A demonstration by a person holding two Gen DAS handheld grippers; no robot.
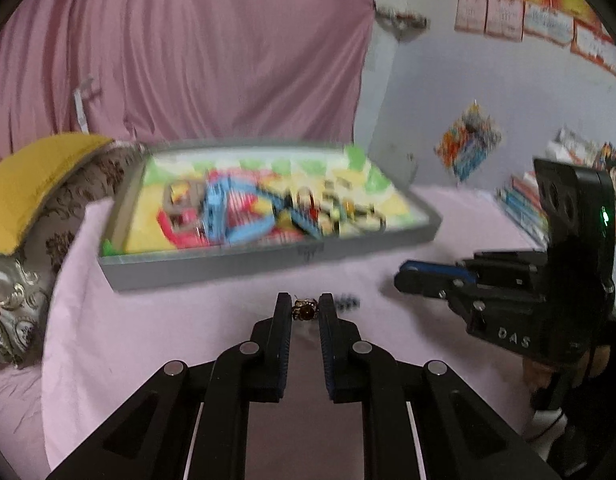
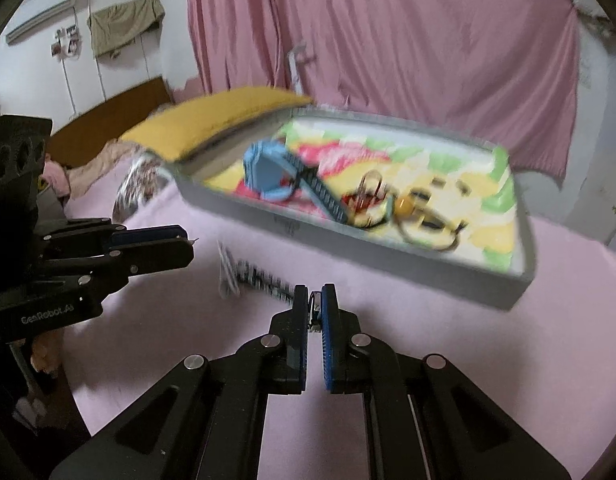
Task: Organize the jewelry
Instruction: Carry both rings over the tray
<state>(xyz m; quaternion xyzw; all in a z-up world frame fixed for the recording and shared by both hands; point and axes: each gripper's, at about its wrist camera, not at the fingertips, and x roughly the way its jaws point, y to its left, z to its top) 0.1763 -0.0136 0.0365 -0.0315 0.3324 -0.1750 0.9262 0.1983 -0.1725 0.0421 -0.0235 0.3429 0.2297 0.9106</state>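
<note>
My left gripper (image 1: 305, 305) is shut on a small gold ring (image 1: 305, 309) with a brown stone, held just above the pink cloth. My right gripper (image 2: 314, 300) is shut on a small silvery piece of jewelry (image 2: 315, 309) that is too small and blurred to identify. Each gripper shows in the other's view, the right gripper (image 1: 402, 280) at the right and the left gripper (image 2: 186, 242) at the left. A grey tray (image 1: 212, 266) with a colourful liner sits beyond both, holding blue pieces, bangles (image 2: 372, 192) and other jewelry. A dark beaded chain (image 2: 264, 278) lies on the cloth.
A silvery clip (image 2: 228, 270) lies beside the chain. The pink cloth (image 1: 148, 340) covers the surface. A yellow cushion (image 1: 32, 184) and patterned fabric sit left of the tray. A pink curtain (image 2: 388, 40) hangs behind. Colourful books (image 1: 524, 208) lie at the far right.
</note>
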